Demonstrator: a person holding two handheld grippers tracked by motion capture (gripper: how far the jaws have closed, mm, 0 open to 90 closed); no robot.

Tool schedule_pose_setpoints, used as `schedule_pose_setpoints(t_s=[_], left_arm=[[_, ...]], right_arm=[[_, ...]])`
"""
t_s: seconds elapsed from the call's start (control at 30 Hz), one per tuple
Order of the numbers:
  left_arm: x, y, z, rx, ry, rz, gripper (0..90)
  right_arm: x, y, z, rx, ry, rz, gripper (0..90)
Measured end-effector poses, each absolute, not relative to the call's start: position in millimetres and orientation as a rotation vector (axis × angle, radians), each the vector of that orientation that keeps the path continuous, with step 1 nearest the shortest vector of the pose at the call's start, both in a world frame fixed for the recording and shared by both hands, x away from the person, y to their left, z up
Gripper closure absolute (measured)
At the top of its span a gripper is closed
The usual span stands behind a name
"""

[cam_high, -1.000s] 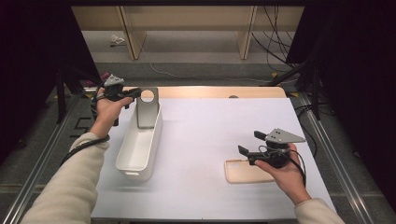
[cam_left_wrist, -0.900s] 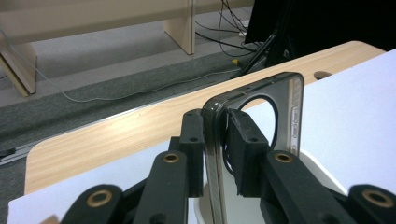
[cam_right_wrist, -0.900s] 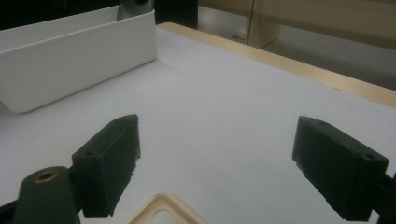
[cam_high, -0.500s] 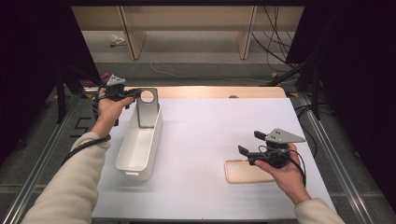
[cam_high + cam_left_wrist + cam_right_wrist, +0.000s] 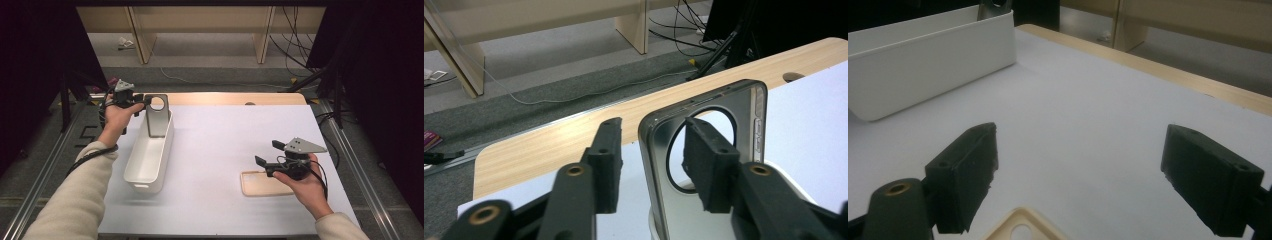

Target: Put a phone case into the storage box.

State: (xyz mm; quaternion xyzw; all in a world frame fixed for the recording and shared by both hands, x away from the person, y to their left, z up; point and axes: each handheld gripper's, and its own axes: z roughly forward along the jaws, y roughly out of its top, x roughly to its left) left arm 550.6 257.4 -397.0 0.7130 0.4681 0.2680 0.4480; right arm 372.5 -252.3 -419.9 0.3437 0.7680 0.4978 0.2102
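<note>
L gripper (image 5: 141, 100) fingers just been opening, metal plate (image 5: 157, 116) loose between, standing in white bin (image 5: 148, 160). R gripper (image 5: 267, 155) fingers wide, empty.

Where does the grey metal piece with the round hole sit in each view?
High view: grey metal piece stands upright at the far end of the white bin, upper left, beside the left tool.
Left gripper view: centre right, between the jaws, which have just been opening.
Right gripper view: its lower part at the top edge, behind the bin wall.
Shared landmark: the white bin.
</note>
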Motion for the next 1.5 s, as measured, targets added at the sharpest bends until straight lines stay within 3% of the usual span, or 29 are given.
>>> schedule_pose_setpoints(t_s=[0.07, 0.1, 0.27, 0.67, 1.1, 1.5], left_arm=[[551, 257, -397, 1.761, 1.163, 0.657, 47.2], [551, 257, -396, 1.757, 1.166, 0.650, 39.9], [547, 256, -395, 1.773, 1.182, 0.647, 22.7], [525, 263, -392, 1.727, 1.222, 0.625, 0.7], [455, 251, -380, 1.806, 1.117, 0.647, 0.0], [389, 228, -389, 1.763, 1.045, 0.539, 0.1]], right_arm=[[372, -252, -420, 0.955, 2.136, 1.382, 16.0], [372, -253, -420, 0.957, 2.134, 1.378, 16.0], [372, -253, -420, 0.957, 2.131, 1.379, 16.0], [373, -253, -420, 0.961, 2.135, 1.381, 16.0], [374, -257, -420, 0.975, 2.135, 1.360, 15.9], [376, -267, -421, 0.998, 2.139, 1.318, 15.9]])
